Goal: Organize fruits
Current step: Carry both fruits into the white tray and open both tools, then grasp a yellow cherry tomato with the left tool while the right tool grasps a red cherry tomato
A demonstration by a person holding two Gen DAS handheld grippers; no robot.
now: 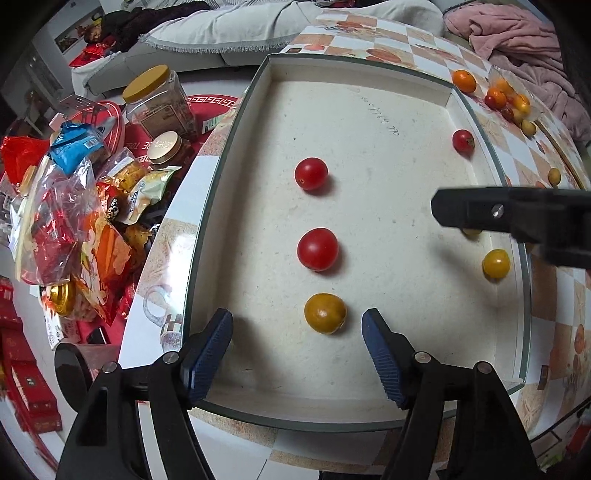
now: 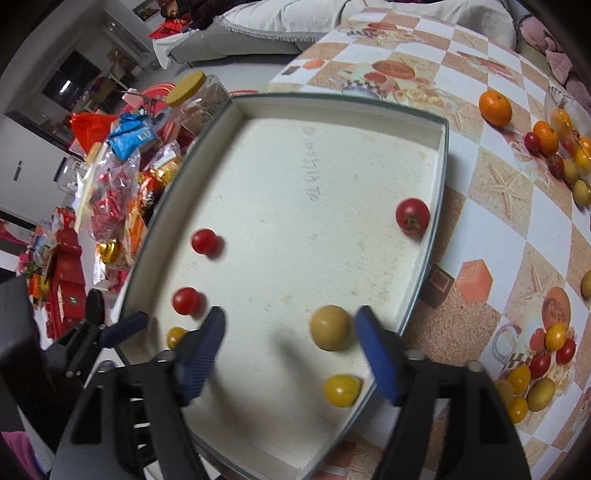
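Note:
A shallow white tray [image 1: 369, 118] holds small fruits. In the left wrist view two red tomatoes [image 1: 311, 173] [image 1: 317, 249] and a yellow-brown tomato [image 1: 325, 313] form a column; my left gripper [image 1: 297, 341] is open just in front of the yellow-brown one. A red tomato [image 1: 463, 141] and a yellow tomato [image 1: 496, 263] lie at the right side. In the right wrist view my right gripper [image 2: 290, 345] is open above the tray [image 2: 332, 147], with a tan fruit [image 2: 330, 328] just inside its right finger and a yellow tomato [image 2: 341, 390] below it.
Loose fruits lie on the patterned tablecloth right of the tray: an orange [image 2: 495, 104], a pile of small tomatoes and oranges [image 2: 557, 147], more [image 2: 532, 373] near the front. Snack bags and jars [image 1: 92, 206] crowd the left. A sofa [image 1: 236, 29] is behind.

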